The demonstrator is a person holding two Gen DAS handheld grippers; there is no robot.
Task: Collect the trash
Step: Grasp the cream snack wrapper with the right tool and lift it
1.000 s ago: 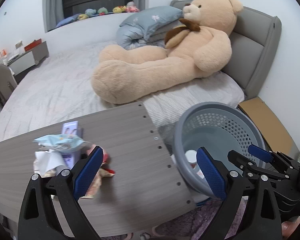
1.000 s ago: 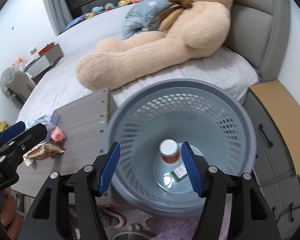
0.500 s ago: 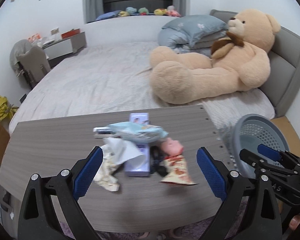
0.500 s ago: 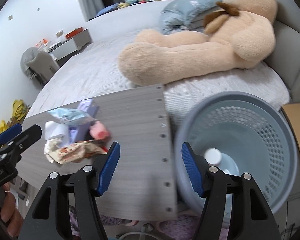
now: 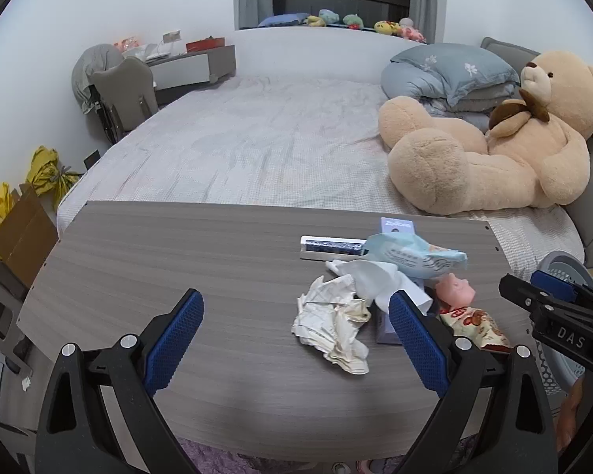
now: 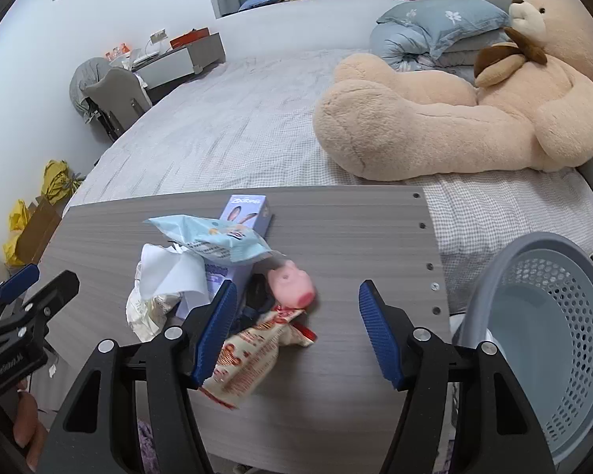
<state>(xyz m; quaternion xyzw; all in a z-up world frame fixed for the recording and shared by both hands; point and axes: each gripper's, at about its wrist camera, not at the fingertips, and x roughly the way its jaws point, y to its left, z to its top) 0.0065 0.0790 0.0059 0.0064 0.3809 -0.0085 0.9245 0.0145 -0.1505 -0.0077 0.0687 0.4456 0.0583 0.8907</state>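
A pile of trash lies on the grey wooden table (image 5: 170,252): crumpled paper (image 5: 332,324), white tissue (image 5: 371,276), a light blue wrapper (image 5: 411,254), a lilac box (image 6: 247,209), a pink pig figure (image 6: 292,282) and a red-and-cream snack bag (image 6: 253,351). The grey perforated basket (image 6: 549,339) stands off the table's right edge. My left gripper (image 5: 296,339) is open, low over the table's front, with the crumpled paper between its fingers. My right gripper (image 6: 296,328) is open over the snack bag and pig.
A bed (image 5: 257,142) with a big teddy bear (image 5: 494,150) and blue pillows lies behind the table. A chair and desk (image 5: 138,79) stand at the back left. Yellow bags and a cardboard box (image 5: 16,221) sit on the floor at left.
Both grippers have swung left, away from the basket and toward the trash pile. The pile now sits in the middle of both views. Both stay open.
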